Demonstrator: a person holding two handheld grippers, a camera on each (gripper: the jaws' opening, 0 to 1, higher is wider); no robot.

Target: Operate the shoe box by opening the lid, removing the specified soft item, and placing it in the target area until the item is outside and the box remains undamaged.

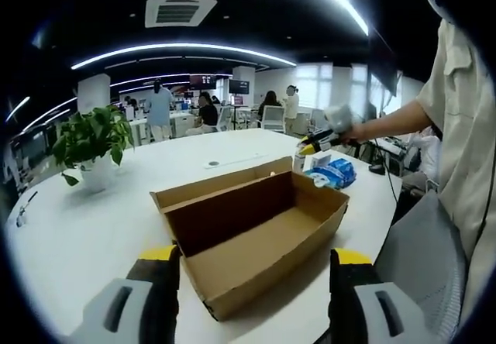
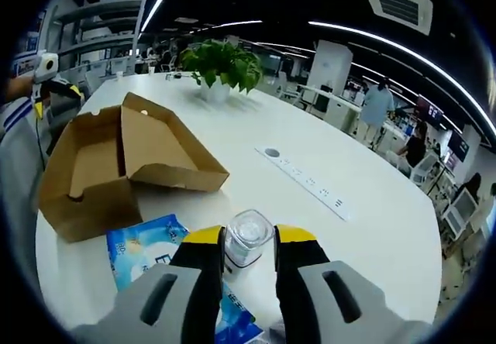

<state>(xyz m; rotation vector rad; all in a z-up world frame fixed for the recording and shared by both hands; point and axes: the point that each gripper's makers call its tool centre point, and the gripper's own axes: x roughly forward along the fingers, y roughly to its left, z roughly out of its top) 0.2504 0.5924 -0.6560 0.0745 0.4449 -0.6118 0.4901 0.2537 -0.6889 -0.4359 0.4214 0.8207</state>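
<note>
Now right claw (image 2: 248,243) grips a small clear bottle (image 2: 247,237) beside the soft, slippery wipes pack (image 2: 143,255); left claw (image 1: 256,270) gapes at the box (image 1: 252,228).

The left gripper view looked close over the open shoe box (image 1: 256,235) toward 12 o'clock; the right gripper view faced back, sharing box (image 2: 116,166) and table (image 2: 341,235).

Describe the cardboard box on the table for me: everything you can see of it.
The box is plain brown corrugated cardboard, long and shallow, standing open on the white table. Its lid is folded back along one long side and slopes down to the table behind it. The inside looks empty. A small notch is cut in one end wall. A blue packet lies beside one end. No hand-held gripper touches it.
</note>
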